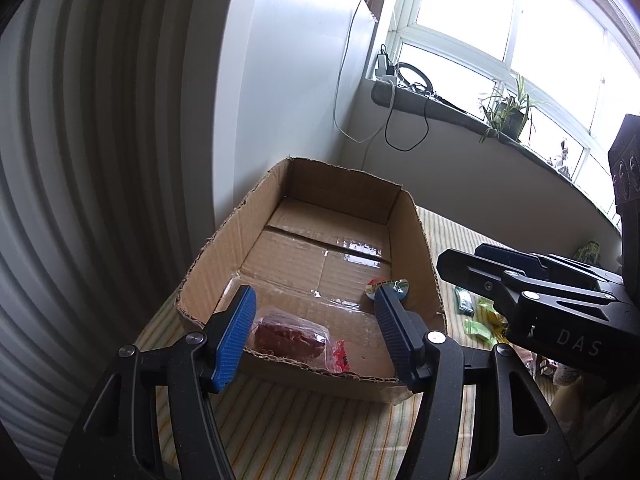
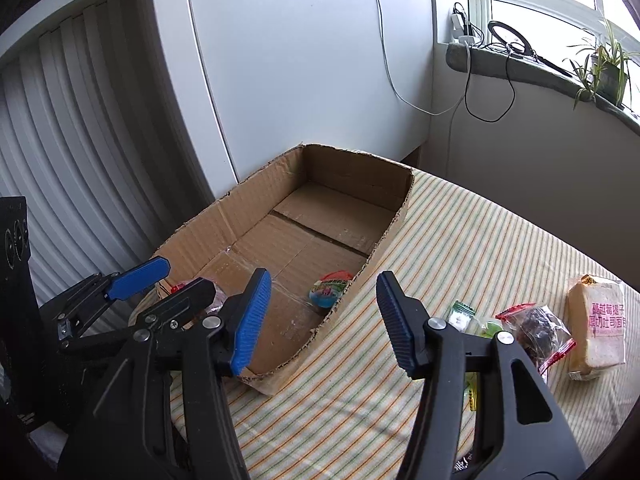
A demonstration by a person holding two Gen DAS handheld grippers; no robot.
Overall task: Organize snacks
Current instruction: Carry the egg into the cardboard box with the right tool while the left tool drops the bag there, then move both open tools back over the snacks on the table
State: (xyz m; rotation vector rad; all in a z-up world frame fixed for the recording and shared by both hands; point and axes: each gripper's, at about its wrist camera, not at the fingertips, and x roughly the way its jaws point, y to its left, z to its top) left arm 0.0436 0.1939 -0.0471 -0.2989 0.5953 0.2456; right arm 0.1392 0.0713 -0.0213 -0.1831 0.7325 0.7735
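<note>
- I am holding my left gripper (image 1: 314,334) over the near end of the box (image 1: 412,216). Its fingers are standing apart, with nothing pinched between them.
- A red snack in a clear bag (image 1: 290,338) is lying in the box, just under those fingers.
- My right gripper (image 2: 322,322) is hanging over the box's near corner. Its fingers are apart too, and they are holding nothing.
- A small round snack (image 2: 330,288) is sitting in the box by the right wall.
- More snacks are waiting on the striped cloth (image 2: 460,240): a bread pack (image 2: 598,330), a dark bag (image 2: 538,330) and some green packets (image 2: 460,314).
- I think I am letting go of snacks, so two are packed.
- Next, I should be swinging my right gripper over to the cloth and closing on one snack.
</note>
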